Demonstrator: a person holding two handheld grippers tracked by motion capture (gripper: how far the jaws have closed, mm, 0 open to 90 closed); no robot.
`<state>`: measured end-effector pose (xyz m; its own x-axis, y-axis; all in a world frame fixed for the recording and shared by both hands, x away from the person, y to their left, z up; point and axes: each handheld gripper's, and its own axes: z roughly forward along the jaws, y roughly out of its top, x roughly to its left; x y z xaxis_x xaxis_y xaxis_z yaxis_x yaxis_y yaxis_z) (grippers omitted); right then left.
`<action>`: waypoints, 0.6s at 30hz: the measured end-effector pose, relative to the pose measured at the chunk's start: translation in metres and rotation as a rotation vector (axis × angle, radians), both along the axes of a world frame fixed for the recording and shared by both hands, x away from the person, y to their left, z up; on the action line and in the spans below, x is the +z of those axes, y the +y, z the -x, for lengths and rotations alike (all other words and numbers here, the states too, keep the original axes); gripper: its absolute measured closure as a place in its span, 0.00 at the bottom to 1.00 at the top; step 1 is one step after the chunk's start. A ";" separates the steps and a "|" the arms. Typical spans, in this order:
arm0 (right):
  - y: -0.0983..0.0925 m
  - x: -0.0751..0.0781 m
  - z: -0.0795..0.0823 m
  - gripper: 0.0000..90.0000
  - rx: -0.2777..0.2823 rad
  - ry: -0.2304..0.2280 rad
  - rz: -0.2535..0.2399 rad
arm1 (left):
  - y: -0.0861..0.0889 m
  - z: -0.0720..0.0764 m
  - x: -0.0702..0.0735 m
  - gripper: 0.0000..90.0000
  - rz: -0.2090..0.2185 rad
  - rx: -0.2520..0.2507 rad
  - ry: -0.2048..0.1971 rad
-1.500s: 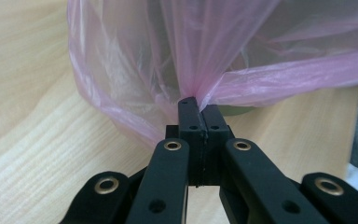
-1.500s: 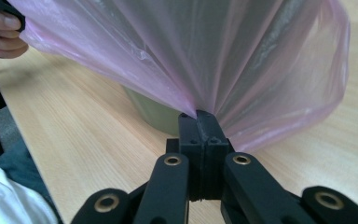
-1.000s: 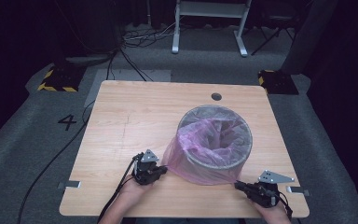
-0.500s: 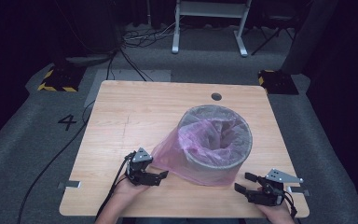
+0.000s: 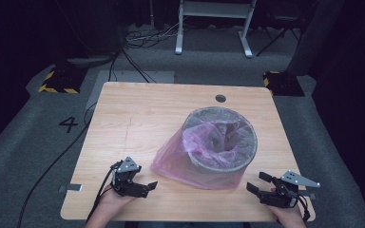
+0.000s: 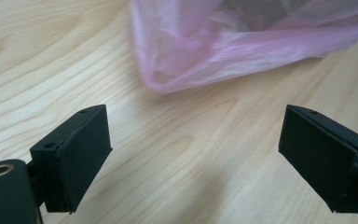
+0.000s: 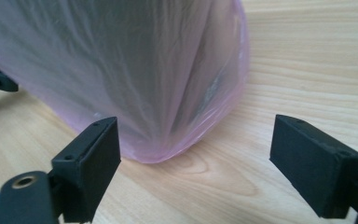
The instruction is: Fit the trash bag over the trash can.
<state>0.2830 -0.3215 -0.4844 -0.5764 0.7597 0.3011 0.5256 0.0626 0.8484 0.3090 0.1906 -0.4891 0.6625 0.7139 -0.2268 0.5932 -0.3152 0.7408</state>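
Note:
A grey round bin (image 5: 228, 161) stands right of the table's middle, lined with a pink plastic bag (image 5: 171, 164) that drapes over its rim and spreads onto the wood at the left. My left gripper (image 5: 146, 187) sits near the front edge, just left of the bag's loose skirt. Its jaws have just been opening and stand wide with nothing between them. In the left gripper view the bag (image 6: 214, 51) lies beyond the left gripper (image 6: 198, 161). My right gripper (image 5: 258, 182), front right of the bin, has also just been opening. The right gripper (image 7: 200, 170) faces the bag (image 7: 144, 70), holding nothing.
A dark round cable hole (image 5: 220, 98) sits near the table's far edge. The wooden table (image 5: 138, 118) has bare room at the left and back. Cables (image 5: 133, 45), a white frame (image 5: 214, 19) and a painted "4" (image 5: 69, 124) are on the grey floor around it.
Both grippers have gone from shut to wide open. The left one has drawn back from the bag's edge toward the front left. The right one has barely shifted.

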 end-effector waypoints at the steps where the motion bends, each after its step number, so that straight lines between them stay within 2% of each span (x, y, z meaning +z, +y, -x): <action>1: -0.001 0.001 0.000 0.16 -0.004 -0.005 0.001 | 0.002 0.000 0.000 0.10 0.000 0.007 -0.005; 4: -0.003 0.004 0.000 0.13 -0.022 -0.016 0.002 | 0.006 0.001 0.001 0.08 -0.002 0.028 -0.021; 7: -0.006 0.006 -0.002 0.05 -0.046 -0.017 0.009 | 0.008 0.002 0.001 0.04 -0.009 0.051 -0.031; 11: -0.012 0.014 -0.004 0.01 -0.082 -0.031 0.009 | 0.011 0.005 -0.001 0.00 -0.011 0.066 -0.032; 14: -0.016 0.023 -0.007 0.00 -0.097 -0.046 0.010 | 0.015 0.007 -0.002 0.00 -0.004 0.069 -0.032; 18: -0.017 0.041 -0.011 0.00 -0.082 -0.064 0.026 | 0.016 0.008 -0.002 0.00 -0.004 0.073 -0.040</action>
